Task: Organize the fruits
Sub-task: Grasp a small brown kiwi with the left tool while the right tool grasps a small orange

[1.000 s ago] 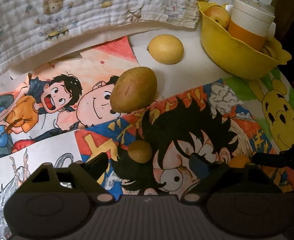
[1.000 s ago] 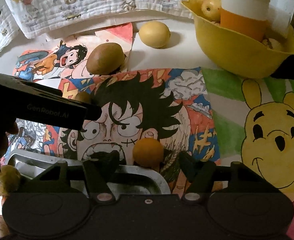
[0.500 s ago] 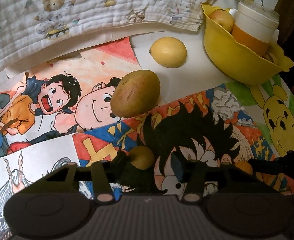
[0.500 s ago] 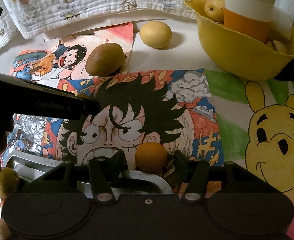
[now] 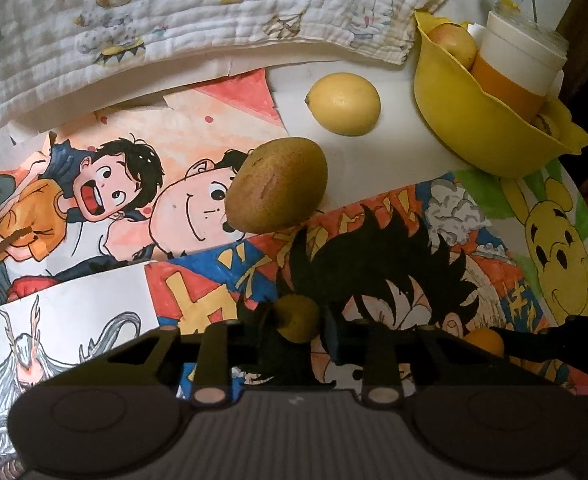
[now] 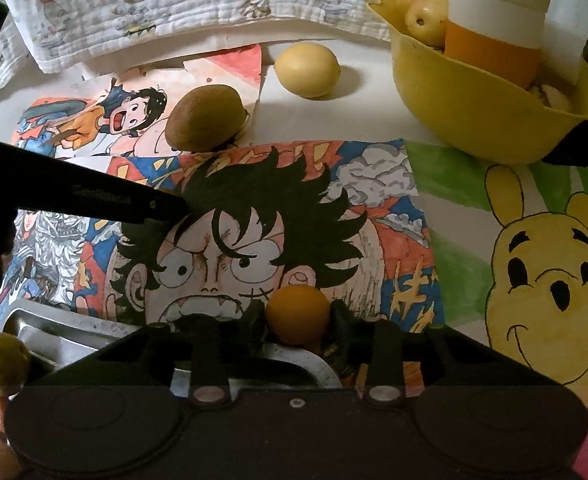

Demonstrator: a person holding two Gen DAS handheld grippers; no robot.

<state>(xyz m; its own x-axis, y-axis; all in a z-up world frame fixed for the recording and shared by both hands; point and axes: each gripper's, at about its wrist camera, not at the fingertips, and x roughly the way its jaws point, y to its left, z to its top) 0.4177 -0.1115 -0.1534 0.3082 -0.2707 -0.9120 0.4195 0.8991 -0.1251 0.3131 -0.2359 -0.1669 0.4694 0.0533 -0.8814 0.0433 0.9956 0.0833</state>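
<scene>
Gripping now: left hand-held gripper (image 5: 297,326) has just closed on a small brown fruit (image 5: 299,317), lower centre; right hand-held gripper (image 6: 299,316) on an orange fruit (image 6: 297,307). Round skins could squirt out on lifting, rolling off the bench (image 6: 374,92).

Fruit between our left fingers (image 5: 298,317): olive-brown.
Fruit between our right fingers (image 6: 298,312): orange.
Lemon (image 5: 343,103) beyond them: plain yellow.
Pear (image 5: 278,184) ahead of our left fingers: speckled greenish-brown.
Bowl (image 6: 470,120): yellow.
Cup (image 6: 494,28): white, orange band.
Blanket (image 5: 198,12): white, quilted, pastel bears.
Drawings (image 6: 254,232) under our fingers: bright cartoon colours.
</scene>
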